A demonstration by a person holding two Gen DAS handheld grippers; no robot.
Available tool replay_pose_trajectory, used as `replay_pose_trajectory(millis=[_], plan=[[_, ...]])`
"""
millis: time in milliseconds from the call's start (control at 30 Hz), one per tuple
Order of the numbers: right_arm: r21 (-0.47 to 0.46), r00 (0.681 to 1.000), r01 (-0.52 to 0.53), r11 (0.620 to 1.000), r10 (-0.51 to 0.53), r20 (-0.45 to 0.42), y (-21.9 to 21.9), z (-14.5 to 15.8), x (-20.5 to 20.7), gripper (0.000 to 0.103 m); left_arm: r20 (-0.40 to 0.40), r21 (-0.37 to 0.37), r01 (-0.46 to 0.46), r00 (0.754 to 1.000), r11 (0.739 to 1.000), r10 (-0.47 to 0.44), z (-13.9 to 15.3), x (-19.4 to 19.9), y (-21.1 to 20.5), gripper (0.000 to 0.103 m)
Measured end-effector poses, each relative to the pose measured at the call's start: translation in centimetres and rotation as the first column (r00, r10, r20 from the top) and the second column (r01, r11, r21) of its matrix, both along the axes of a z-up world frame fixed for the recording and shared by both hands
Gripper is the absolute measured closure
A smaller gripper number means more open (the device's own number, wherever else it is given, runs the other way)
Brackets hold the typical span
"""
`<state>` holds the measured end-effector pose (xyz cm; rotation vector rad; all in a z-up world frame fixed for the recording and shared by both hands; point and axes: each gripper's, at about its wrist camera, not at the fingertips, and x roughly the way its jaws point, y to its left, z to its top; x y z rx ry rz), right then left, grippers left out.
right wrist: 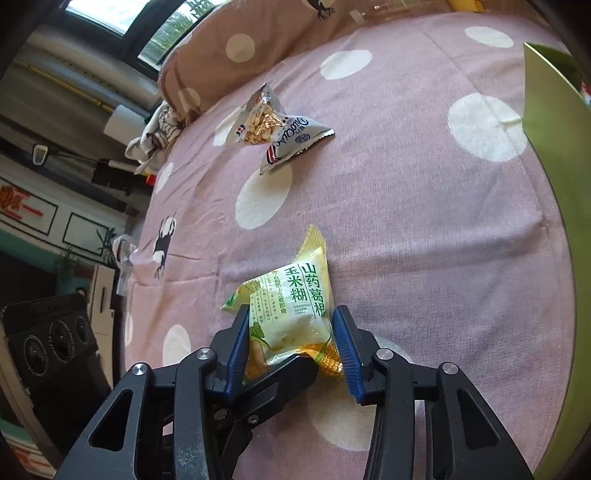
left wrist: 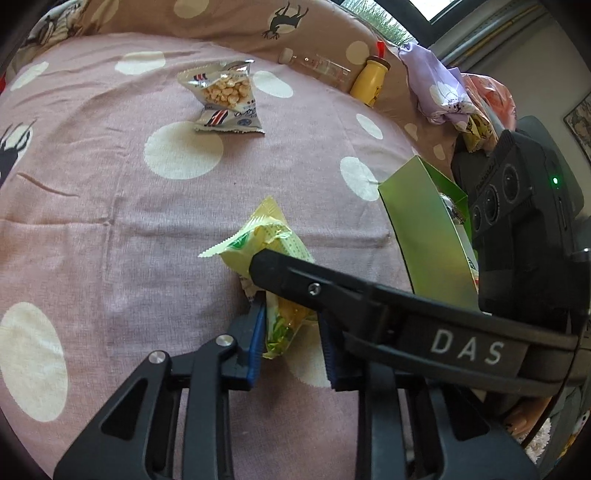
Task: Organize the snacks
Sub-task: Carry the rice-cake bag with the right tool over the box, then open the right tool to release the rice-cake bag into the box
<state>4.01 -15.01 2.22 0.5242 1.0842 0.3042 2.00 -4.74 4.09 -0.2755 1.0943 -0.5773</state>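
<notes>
Left claw (left wrist: 291,343), right claw (right wrist: 291,347): black linkage arms, blue ribbed pads, silver pivot screws; white "DAS" lettering.

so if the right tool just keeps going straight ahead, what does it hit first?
The yellow corn snack packet, already between its fingers. Beyond that, probably the polka-dot bedspread, then the silver peanut packet; depth is unclear.

bright, soft daylight from the window (right wrist: 155,33); sharp centres, heavy fisheye bending, dark vignetted corners.
</notes>
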Motion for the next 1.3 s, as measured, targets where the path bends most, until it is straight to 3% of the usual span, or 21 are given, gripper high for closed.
replay_pose_trajectory(millis=[267,367,533,833,1100,1300], plan=[[-0.084,0.984,0.088,0.993,-0.074,0.162,-2.4,6.1,-2.7,0.058,0.181,-0.027,0.073,0.981,0.997,-0.066,4.8,-1.5,-2.7,0.080],[-0.109,0.962,0.167,0.980,-0.138,0.234,-4.9,8.6,-4.0,0.058,0.253,-0.031,0.141,0.959,0.990,-0.128,6.9,-1.9,-5.3,0.080],[-0.073,0.915,0.307,0.949,-0.273,0.296,-10.7,10.8,-6.1,0.058,0.320,-0.021,0.263,0.916,0.965,-0.242,9.3,-2.2,-11.0,0.080],[-0.007,0.843,0.482,0.876,-0.462,0.274,-18.2,10.8,-8.5,0.058,0.310,-0.006,0.427,0.860,0.904,-0.404,9.7,-2.1,-19.4,0.080],[-0.004,0.811,0.566,0.825,-0.556,0.182,-22.0,8.8,-9.0,0.058,0.235,0.004,0.488,0.848,0.873,-0.475,8.1,-1.5,-23.8,0.080],[-0.013,0.804,0.587,0.809,-0.581,0.124,-23.2,7.5,-8.9,0.058,0.188,0.005,0.496,0.853,0.869,-0.488,6.9,-1.4,-25.0,0.080]])
